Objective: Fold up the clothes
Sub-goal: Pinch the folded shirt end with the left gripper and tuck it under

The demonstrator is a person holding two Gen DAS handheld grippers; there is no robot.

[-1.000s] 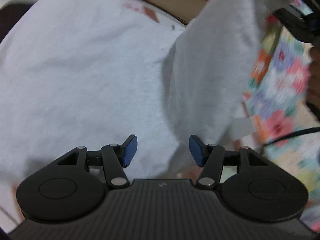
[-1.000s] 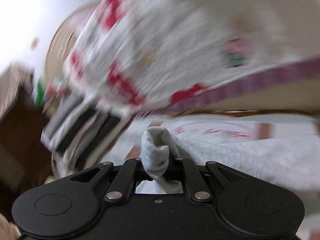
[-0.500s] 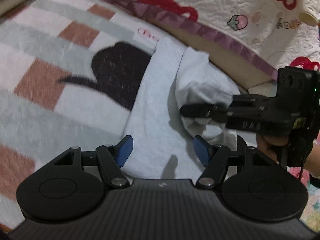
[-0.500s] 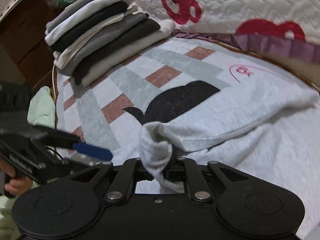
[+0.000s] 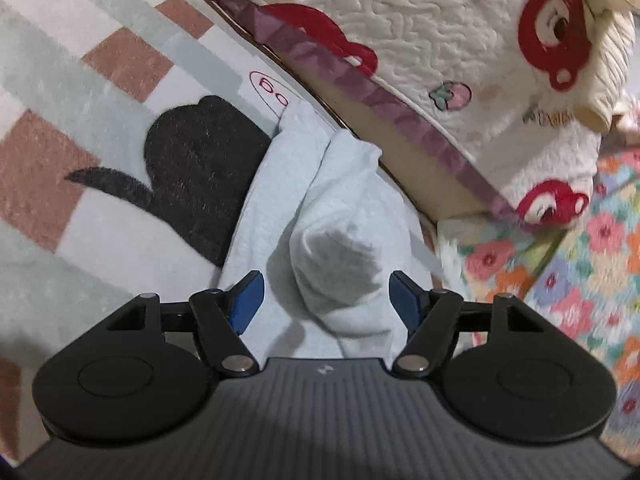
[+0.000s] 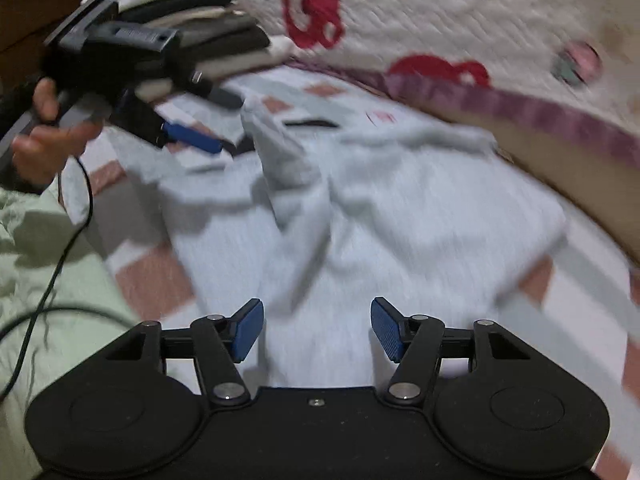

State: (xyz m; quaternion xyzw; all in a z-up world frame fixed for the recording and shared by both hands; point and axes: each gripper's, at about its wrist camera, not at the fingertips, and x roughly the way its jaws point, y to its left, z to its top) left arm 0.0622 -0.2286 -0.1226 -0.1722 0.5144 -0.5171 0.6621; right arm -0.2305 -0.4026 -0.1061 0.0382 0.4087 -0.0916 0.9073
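Note:
A pale grey garment [image 6: 360,216] lies crumpled on a checked blanket [image 5: 60,120] with a black cat shape. In the left wrist view a raised bunch of the garment [image 5: 336,268] stands just ahead of my left gripper [image 5: 326,300], between the open blue pads without touching them. My right gripper [image 6: 316,328] is open and empty above the near part of the garment. The left gripper also shows in the right wrist view [image 6: 192,140], held in a hand at the garment's far left edge.
A stack of folded clothes [image 6: 208,28] stands at the back left. A white quilt with red bear prints [image 5: 460,60] borders the far side. A floral cover [image 5: 580,280] lies to the right, a pale green cloth [image 6: 48,260] and a black cable to the left.
My right gripper has opened and let go of the grey garment, then pulled back. The garment corner now lies in a bunch in front of my left gripper.

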